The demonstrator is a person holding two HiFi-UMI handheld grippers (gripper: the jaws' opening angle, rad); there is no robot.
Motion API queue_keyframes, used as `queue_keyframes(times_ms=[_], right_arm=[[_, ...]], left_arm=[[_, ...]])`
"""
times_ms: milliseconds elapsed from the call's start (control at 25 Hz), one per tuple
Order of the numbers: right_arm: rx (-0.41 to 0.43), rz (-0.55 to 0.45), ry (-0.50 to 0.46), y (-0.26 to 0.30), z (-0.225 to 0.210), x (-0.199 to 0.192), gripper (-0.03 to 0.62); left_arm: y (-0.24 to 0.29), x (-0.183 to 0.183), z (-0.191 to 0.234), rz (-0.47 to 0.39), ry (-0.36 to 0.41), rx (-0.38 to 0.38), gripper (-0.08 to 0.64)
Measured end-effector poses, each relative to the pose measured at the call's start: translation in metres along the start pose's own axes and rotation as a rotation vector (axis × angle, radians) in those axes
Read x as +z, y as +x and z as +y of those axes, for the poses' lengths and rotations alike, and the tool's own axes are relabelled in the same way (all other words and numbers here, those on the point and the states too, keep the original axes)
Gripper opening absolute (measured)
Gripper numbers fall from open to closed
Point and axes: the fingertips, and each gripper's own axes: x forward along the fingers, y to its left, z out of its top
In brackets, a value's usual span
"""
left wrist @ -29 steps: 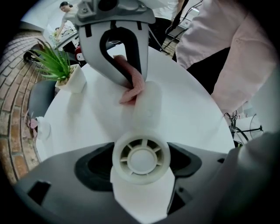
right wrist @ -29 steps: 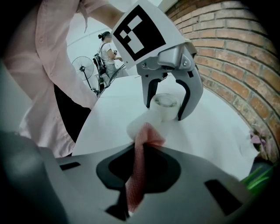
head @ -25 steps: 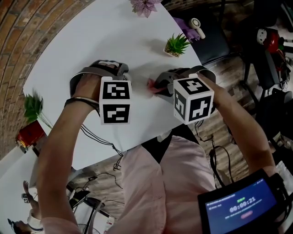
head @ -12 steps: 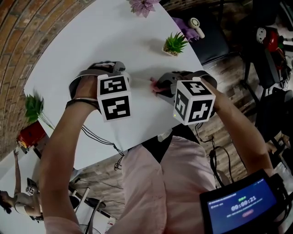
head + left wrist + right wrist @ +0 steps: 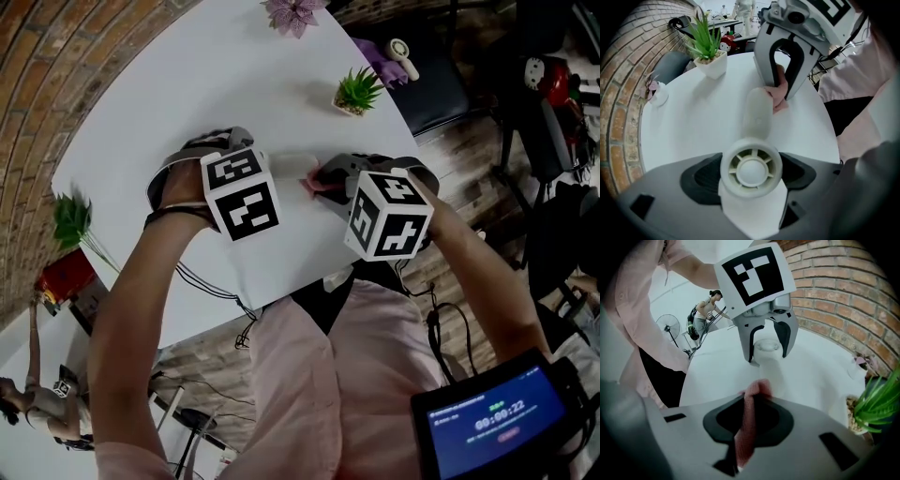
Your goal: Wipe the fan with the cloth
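Left gripper (image 5: 750,174) clamped on round head of one fan (image 5: 757,112) over white table (image 5: 187,84). Right gripper (image 5: 749,425) pinched on one pink cloth (image 5: 757,388) — cloth held at fan's handle end. One green potted plant (image 5: 359,92) counted beyond.

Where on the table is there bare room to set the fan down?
Bare: the table beyond the fan, up to flower and plant. Crowded: mid-table, where left tool and right tool meet, cloth between.
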Motion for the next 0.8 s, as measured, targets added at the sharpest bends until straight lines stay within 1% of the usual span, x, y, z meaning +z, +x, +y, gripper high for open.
queue_keyframes(times_ms=[160,280,360,440,520,600,720,800], right_arm=[[-0.002,-0.029,0.024,0.004,0.006,0.008,0.035],[0.013,-0.074,0.058,0.005,0.017,0.016,0.037],[0.026,-0.104,0.086,0.002,0.025,0.021,0.037],[0.032,-0.13,0.109,-0.004,0.028,0.024,0.037],[0.026,-0.155,0.121,-0.013,0.028,0.026,0.037],[0.01,-0.183,0.132,-0.023,0.027,0.03,0.038],[-0.006,-0.228,0.153,-0.034,0.025,0.036,0.038],[-0.016,-0.261,0.163,-0.04,0.026,0.044,0.038]], left_arm=[[-0.001,0.003,0.0,-0.019,-0.068,0.008,0.373],[-0.002,0.011,-0.005,-0.093,-0.161,0.012,0.373],[-0.003,0.014,-0.008,-0.156,-0.241,0.018,0.374],[-0.004,0.011,-0.011,-0.199,-0.314,0.032,0.374],[-0.007,0.002,-0.016,-0.225,-0.385,0.054,0.374],[-0.013,-0.006,-0.023,-0.272,-0.474,0.081,0.374],[-0.024,-0.01,-0.032,-0.394,-0.618,0.128,0.374],[-0.033,-0.014,-0.035,-0.472,-0.726,0.174,0.373]])
